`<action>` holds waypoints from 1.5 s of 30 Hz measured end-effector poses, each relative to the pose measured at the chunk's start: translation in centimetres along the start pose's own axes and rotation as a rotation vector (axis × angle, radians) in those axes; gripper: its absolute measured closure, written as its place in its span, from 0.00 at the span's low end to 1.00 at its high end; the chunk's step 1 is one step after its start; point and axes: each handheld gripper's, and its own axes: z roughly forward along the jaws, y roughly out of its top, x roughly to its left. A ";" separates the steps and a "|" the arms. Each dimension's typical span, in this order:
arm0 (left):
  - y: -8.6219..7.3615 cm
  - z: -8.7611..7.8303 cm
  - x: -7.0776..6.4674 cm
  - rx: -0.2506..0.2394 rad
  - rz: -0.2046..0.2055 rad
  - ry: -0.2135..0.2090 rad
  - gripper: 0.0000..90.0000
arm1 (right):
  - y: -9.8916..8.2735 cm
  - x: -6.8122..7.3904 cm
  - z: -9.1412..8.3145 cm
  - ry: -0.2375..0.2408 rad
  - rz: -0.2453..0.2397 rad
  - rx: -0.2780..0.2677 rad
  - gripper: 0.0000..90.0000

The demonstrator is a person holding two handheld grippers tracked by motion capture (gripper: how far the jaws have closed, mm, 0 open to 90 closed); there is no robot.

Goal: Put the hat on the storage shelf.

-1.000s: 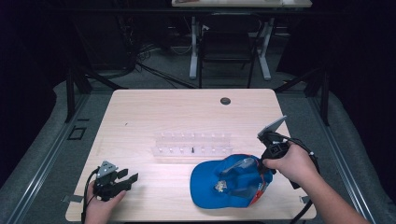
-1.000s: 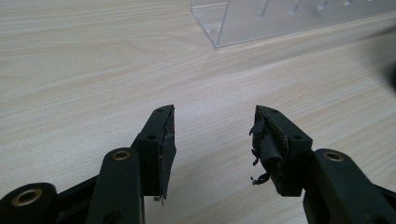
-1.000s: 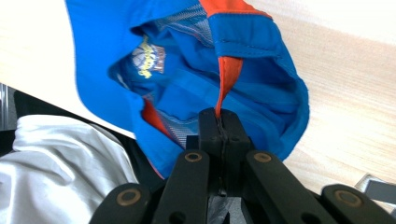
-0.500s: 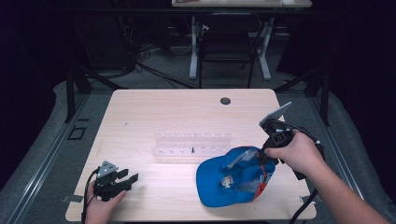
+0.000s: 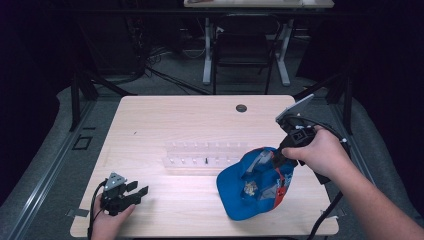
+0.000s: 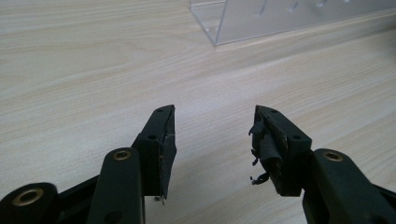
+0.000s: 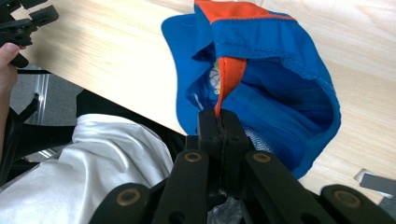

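Observation:
A blue cap point(image 5: 250, 187) with orange trim hangs upside down over the table's front right, its brim toward the front edge. My right gripper point(image 5: 274, 159) is shut on the cap's rim, and in the right gripper view the jaws pinch the orange strip of the blue cap point(image 7: 275, 79) at my right gripper point(image 7: 222, 114). My left gripper point(image 5: 137, 192) rests on the table at the front left, open. In the left gripper view my left gripper point(image 6: 212, 135) has bare wood between its jaws.
A clear plastic rack point(image 5: 205, 155) lies across the middle of the table point(image 5: 190, 120), its corner in the left gripper view as the clear rack point(image 6: 261, 21). A dark round hole point(image 5: 241, 108) sits near the far edge. Desks and chair legs stand beyond.
My right gripper has risen and drawn the cap's rim up with it, so the cap has tipped and lifted off the wood. The left gripper has stayed put.

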 end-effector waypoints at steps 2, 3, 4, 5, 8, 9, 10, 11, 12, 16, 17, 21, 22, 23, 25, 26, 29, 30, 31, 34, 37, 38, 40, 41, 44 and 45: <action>0.0 0.0 0.0 0.000 0.000 0.000 0.55 | 0.1 0.5 -0.4 -0.010 0.000 -0.009 1.00; 0.0 0.0 0.0 0.000 0.000 -0.001 0.55 | 0.2 0.6 -0.6 -0.011 -0.009 0.001 1.00; 0.0 0.0 0.0 0.000 -0.001 -0.001 0.55 | 0.2 0.8 -0.8 -0.010 -0.009 -0.006 1.00; 0.0 0.0 0.0 0.000 0.000 -0.001 0.55 | 0.3 1.0 -1.1 -0.011 -0.014 -0.005 1.00; 0.0 0.0 0.0 0.000 0.000 -0.001 0.55 | 0.4 1.5 -1.8 0.009 -0.011 -0.013 1.00; 0.0 0.0 0.0 -0.001 -0.001 -0.001 0.55 | 0.5 1.5 -2.0 0.016 -0.015 -0.013 1.00; 0.0 0.0 0.0 -0.001 -0.001 -0.002 0.55 | 0.5 1.7 -2.2 0.015 -0.012 -0.015 1.00; 0.0 0.0 0.0 0.008 0.003 -0.005 0.55 | 0.6 1.8 -2.4 0.018 -0.010 -0.013 1.00; 0.1 -0.1 0.0 0.015 0.007 -0.004 0.55 | 0.6 1.9 -2.5 0.022 -0.009 -0.023 1.00; 0.0 0.0 -0.1 0.006 0.005 -0.004 0.55 | 0.8 2.2 -3.3 0.050 -0.003 -0.039 1.00; 0.0 0.0 -0.1 0.006 0.005 -0.003 0.55 | 0.9 2.1 -3.6 0.059 -0.008 -0.033 1.00; 0.0 0.1 -0.1 0.006 0.007 -0.006 0.55 | 1.2 2.2 -4.2 0.078 -0.003 -0.040 1.00; 0.0 0.1 -0.2 0.007 0.008 -0.006 0.55 | 1.3 2.3 -4.2 0.084 0.007 -0.052 1.00; 0.0 0.1 -0.2 0.007 0.009 -0.007 0.55 | 1.4 2.3 -4.3 0.088 0.007 -0.054 1.00; 0.0 0.2 -0.2 0.005 0.008 -0.007 0.55 | 1.6 2.4 -4.6 0.105 0.008 -0.057 1.00; 0.0 0.2 -0.2 0.005 0.009 -0.008 0.55 | 1.7 2.4 -4.8 0.116 0.005 -0.058 1.00; 0.1 0.2 -0.2 0.007 0.010 -0.005 0.55 | 2.0 2.7 -5.1 0.136 0.010 -0.073 1.00; 0.1 0.1 -0.2 0.015 0.010 -0.007 0.55 | 2.2 2.8 -5.3 0.138 0.002 -0.068 1.00; 0.1 0.1 -0.3 0.008 0.010 -0.006 0.55 | 2.3 2.9 -5.3 0.144 0.011 -0.078 1.00; 0.1 0.1 -0.4 -0.005 0.011 -0.010 0.55 | 2.6 3.2 -5.6 0.152 0.002 -0.084 1.00; 0.2 0.0 -0.6 -0.016 0.012 -0.015 0.54 | 3.0 3.5 -5.8 0.150 0.005 -0.084 1.00; 0.2 0.0 -0.7 -0.018 0.014 -0.020 0.53 | 3.1 3.7 -5.9 0.150 0.007 -0.097 1.00; 0.3 0.0 -1.0 -0.026 0.018 -0.030 0.53 | 3.3 3.9 -6.1 0.152 0.004 -0.103 1.00; 0.4 0.0 -1.2 -0.032 0.021 -0.034 0.53 | 3.5 3.9 -6.2 0.156 -0.004 -0.096 1.00; 0.9 -0.1 -1.8 -0.042 0.043 -0.045 0.52 | 3.9 4.3 -6.4 0.160 0.008 -0.110 1.00; 1.1 -0.2 -2.0 -0.046 0.051 -0.047 0.52 | 4.1 4.4 -6.5 0.163 0.006 -0.108 1.00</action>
